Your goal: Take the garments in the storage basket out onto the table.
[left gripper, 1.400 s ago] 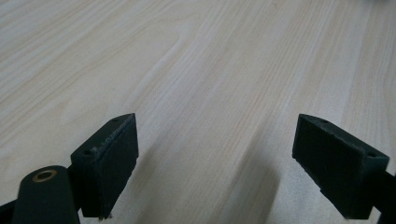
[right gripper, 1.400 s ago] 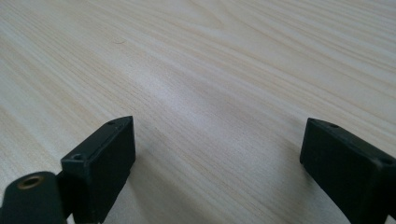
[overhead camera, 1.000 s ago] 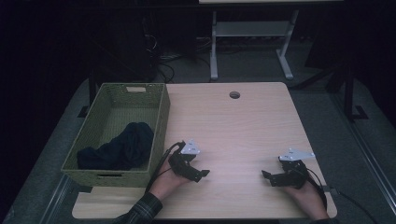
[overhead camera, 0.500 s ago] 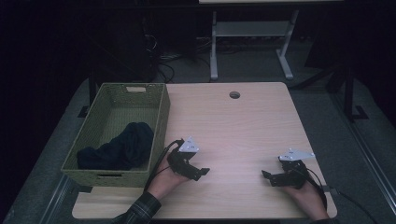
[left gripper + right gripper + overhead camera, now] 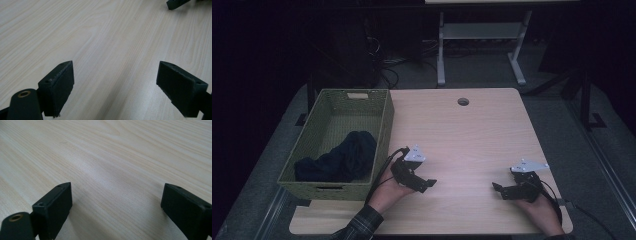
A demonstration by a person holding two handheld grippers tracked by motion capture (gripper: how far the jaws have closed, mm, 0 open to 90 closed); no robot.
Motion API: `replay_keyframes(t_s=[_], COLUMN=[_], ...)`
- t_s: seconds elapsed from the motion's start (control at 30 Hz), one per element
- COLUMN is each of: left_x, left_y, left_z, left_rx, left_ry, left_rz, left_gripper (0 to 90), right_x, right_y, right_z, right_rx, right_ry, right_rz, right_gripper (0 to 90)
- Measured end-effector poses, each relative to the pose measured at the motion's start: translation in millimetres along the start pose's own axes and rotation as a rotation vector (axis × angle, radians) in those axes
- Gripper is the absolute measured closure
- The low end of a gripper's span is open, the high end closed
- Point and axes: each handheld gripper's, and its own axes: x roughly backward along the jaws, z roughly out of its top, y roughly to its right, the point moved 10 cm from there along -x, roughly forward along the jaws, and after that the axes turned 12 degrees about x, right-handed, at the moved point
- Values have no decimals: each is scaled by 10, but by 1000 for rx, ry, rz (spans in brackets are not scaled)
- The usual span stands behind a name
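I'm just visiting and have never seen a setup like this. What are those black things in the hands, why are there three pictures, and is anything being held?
There is no robot here: a person holds a hand-held grasping tool in each hand, the left tool and the right tool, over a wooden table. The high view looks down from above the person's side. The two other pictures come from small cameras riding on each tool, looking along its two black jaws at the bare wood. Both tools stand open and hold nothing. At the table's left edge sits a green woven basket with a dark cloth inside.
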Motion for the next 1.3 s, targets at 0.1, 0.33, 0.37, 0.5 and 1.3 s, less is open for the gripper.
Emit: replay_keyframes(t_s=[0.1,0.33,0.37,0.5,1.3], left_x=[23,77,77,122,317], left_y=[3,21,21,34,73], left_z=[19,61,61,103,234], left_rx=[1,-1,-1,-8,-9], left_ry=[-5,-13,-13,-8,-37], left_rz=[2,-1,-1,2,-6], left_gripper=[144,144,144,147,147], right_x=[1,0,0,0,0], right_y=[-1,-1,-1,-1,-1], right_z=[0,0,0,0,1], right_rx=[-1,0,-1,-1,-1], right_ry=[0,0,0,0,0], right_rz=[0,0,0,0,0], right_gripper=[96,97,96,96,96])
